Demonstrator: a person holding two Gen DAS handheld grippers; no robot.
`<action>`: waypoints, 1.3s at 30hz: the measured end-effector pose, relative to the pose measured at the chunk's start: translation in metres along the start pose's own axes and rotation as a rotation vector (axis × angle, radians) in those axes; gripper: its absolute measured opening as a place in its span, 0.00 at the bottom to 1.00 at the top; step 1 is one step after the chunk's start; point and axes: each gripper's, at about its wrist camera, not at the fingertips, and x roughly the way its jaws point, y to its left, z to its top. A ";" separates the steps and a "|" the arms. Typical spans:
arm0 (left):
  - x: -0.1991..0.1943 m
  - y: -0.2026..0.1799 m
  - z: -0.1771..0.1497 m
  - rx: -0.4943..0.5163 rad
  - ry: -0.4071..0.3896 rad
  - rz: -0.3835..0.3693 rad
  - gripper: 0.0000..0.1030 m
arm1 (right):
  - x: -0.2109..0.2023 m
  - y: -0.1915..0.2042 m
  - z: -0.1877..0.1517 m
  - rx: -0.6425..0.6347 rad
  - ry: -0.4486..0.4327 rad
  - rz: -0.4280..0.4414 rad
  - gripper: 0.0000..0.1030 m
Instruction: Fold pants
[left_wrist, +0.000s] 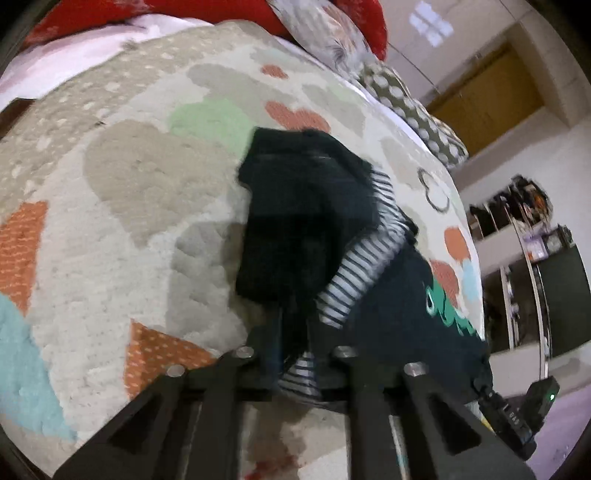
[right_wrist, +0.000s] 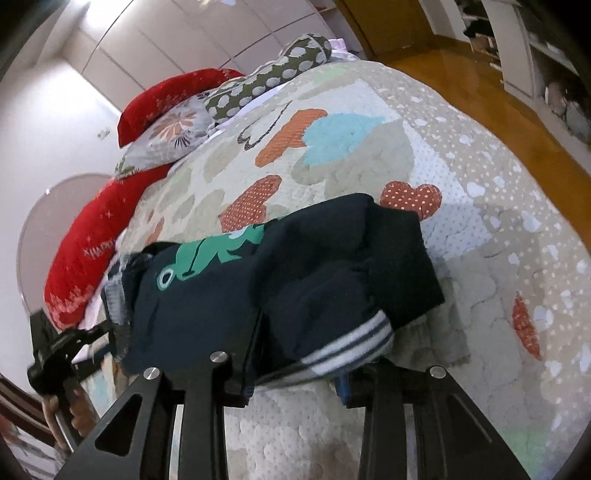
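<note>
1. Black jaws of the left gripper (left_wrist: 295, 332) stand nearly closed, pinching a fold of the dark navy pants (left_wrist: 306, 221) with its striped lining.
2. Jaws of the right gripper (right_wrist: 295, 354) stand partly apart; the striped cuff (right_wrist: 354, 343) and a navy fold lie between them, and whether the pads press on the cloth cannot be told.
3. Pants lie bunched on the bed's quilt (right_wrist: 480, 258), green frog print (right_wrist: 218, 251) facing up.
4. Quilt bears orange, green and blue heart patches.
5. Red pillows (right_wrist: 88, 251) and a spotted cushion (right_wrist: 273, 77) sit at the bed's far end.
6. Wooden floor (right_wrist: 461, 74) lies beyond the bed.
</note>
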 end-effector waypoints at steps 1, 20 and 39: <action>-0.001 -0.001 -0.002 0.004 -0.010 0.005 0.10 | -0.003 0.001 0.000 -0.008 0.004 -0.002 0.34; 0.018 -0.007 0.043 0.036 -0.102 0.021 0.84 | 0.004 -0.006 0.001 0.018 0.013 0.012 0.44; -0.048 -0.032 0.017 -0.028 -0.028 -0.127 0.19 | -0.001 0.011 0.056 0.013 -0.119 0.104 0.14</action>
